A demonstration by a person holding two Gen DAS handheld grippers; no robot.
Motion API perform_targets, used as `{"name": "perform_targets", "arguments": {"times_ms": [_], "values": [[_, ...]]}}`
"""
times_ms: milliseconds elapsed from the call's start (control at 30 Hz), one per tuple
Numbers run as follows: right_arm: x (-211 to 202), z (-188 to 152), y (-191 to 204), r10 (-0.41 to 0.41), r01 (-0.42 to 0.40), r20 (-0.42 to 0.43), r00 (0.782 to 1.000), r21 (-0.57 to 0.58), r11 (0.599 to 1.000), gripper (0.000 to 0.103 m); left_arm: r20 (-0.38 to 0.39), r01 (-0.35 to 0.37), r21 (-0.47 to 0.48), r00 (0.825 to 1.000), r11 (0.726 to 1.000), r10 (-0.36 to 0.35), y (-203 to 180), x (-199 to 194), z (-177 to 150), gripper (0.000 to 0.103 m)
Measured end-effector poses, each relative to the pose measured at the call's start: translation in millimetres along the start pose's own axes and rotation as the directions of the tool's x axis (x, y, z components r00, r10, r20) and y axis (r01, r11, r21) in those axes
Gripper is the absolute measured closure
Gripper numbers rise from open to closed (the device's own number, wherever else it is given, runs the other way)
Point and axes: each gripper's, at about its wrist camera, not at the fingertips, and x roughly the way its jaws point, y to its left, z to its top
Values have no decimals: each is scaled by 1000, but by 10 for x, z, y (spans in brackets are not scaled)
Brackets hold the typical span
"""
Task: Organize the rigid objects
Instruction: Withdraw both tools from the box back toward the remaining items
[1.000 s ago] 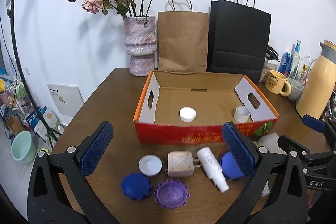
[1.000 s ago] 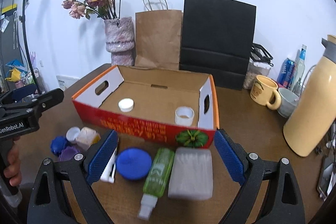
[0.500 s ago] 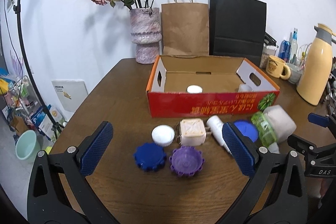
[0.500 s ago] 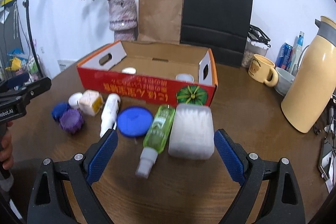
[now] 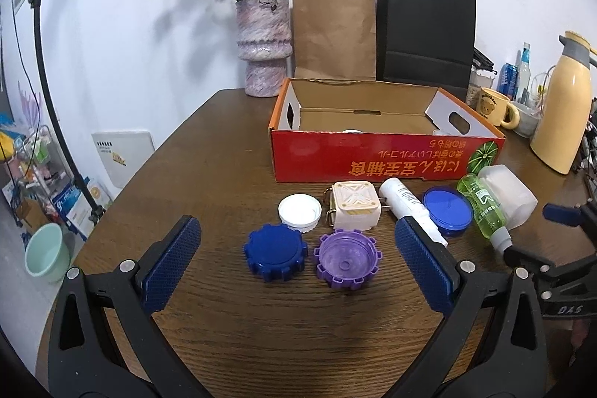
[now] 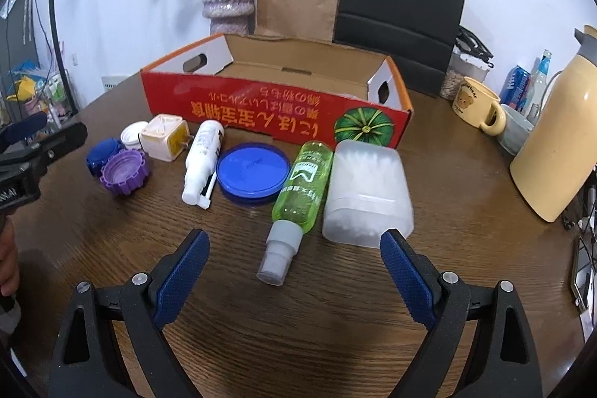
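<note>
Red box (image 5: 373,159), open, on table. In front, a row: blue cap (image 5: 275,257), purple cap (image 5: 346,258) (hollow up), white cap (image 5: 299,211), cream plug (image 5: 354,206), white bottle (image 6: 201,161) lying, blue lid (image 6: 253,169), green bottle (image 6: 300,189) lying, clear tub (image 6: 367,191).

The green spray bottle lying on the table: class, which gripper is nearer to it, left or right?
Right. The right gripper hangs open just short of the green spray bottle; the left gripper faces the toothed caps, bottle off to its right.
</note>
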Motion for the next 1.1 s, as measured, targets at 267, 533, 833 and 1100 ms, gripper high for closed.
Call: {"name": "perform_targets", "arguments": {"times_ms": [267, 533, 833, 1100], "values": [[310, 108, 32, 21, -20, -66, 998, 15, 1000, 8, -23, 6, 11, 1000, 1000, -5, -30, 52, -36, 0], [471, 160, 52, 13, -10, -103, 995, 23, 1000, 34, -51, 11, 8, 999, 1000, -11, -32, 106, -55, 0], [551, 182, -40, 16, -8, -117, 993, 74, 997, 43, -60, 11, 9, 998, 1000, -10, -36, 122, -67, 0], [586, 161, -106, 43, -31, -106, 993, 112, 993, 65, -84, -4, -1, 996, 1000, 4, -10, 166, -82, 0]]}}
